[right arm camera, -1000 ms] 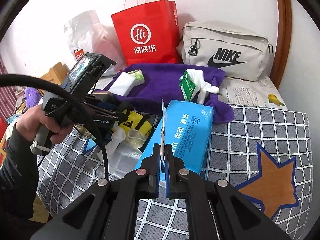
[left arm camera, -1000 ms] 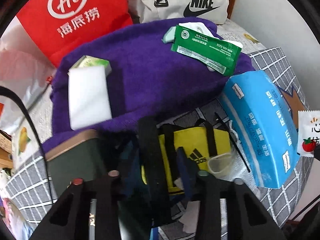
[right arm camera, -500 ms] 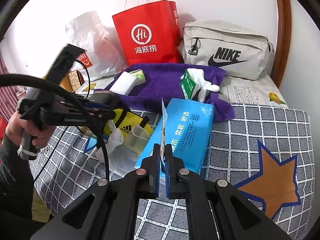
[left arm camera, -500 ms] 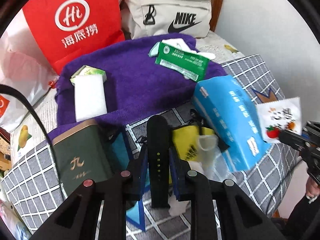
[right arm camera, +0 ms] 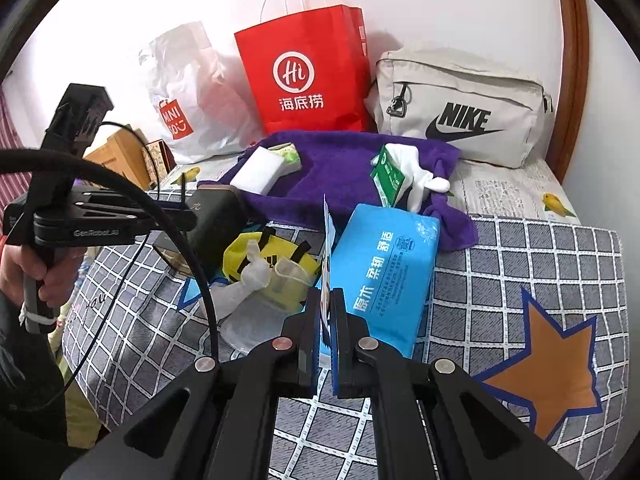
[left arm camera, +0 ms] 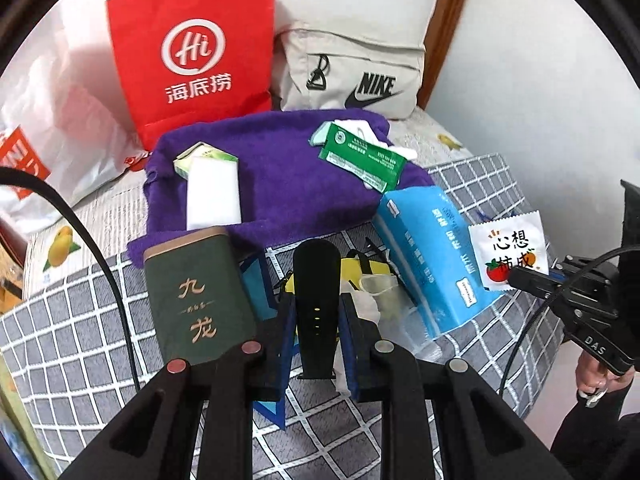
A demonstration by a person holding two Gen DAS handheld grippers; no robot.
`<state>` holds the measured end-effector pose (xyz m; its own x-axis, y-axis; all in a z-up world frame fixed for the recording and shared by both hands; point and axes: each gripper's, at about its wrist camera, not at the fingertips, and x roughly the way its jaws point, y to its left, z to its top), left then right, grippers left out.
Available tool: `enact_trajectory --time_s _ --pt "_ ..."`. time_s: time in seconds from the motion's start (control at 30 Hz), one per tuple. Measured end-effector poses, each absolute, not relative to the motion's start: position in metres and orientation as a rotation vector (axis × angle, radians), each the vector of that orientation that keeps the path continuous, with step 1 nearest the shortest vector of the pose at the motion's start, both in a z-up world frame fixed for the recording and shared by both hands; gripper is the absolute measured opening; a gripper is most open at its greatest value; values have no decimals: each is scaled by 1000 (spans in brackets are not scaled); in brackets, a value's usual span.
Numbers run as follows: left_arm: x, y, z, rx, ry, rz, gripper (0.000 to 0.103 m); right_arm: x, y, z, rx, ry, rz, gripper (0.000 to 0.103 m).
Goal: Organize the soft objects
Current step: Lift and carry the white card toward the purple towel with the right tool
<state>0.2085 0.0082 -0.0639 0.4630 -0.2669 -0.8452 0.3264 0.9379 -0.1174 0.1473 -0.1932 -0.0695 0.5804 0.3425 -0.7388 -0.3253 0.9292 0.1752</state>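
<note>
My left gripper (left arm camera: 316, 312) is shut on a black watch strap (left arm camera: 316, 280) and holds it upright above the checked bedspread (left arm camera: 80, 340). My right gripper (right arm camera: 329, 300) is shut on a thin white sachet with a tomato print (left arm camera: 510, 250), seen edge-on in the right wrist view (right arm camera: 327, 236). A purple towel (left arm camera: 288, 188) lies further back, with a white sponge (left arm camera: 214, 192), a green packet (left arm camera: 362, 156) and a white glove (right arm camera: 420, 176) on it. A blue tissue pack (right arm camera: 384, 272) lies in front of the towel.
A dark green tin (left arm camera: 198, 296) stands left of the strap. A yellow Adidas pouch (right arm camera: 256, 252) and clear plastic bags (right arm camera: 256, 308) lie between tin and tissue pack. A red paper bag (left arm camera: 192, 52), a Nike bag (left arm camera: 352, 72) and a white plastic bag (right arm camera: 188, 92) stand against the wall.
My left gripper has closed on the black strap and lifted it away from the yellow pouch, pulling back. The right gripper has kept still with the sachet.
</note>
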Motion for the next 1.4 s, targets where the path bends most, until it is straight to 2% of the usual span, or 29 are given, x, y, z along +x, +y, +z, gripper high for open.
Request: enact_trajectory --time_s 0.63,1.4 --pt "159 79 -36 -90 908 -276 20 151 -187 -54 -40 859 355 4" --pt "222 114 -17 -129 871 -233 20 220 -191 -48 -44 848 331 4"
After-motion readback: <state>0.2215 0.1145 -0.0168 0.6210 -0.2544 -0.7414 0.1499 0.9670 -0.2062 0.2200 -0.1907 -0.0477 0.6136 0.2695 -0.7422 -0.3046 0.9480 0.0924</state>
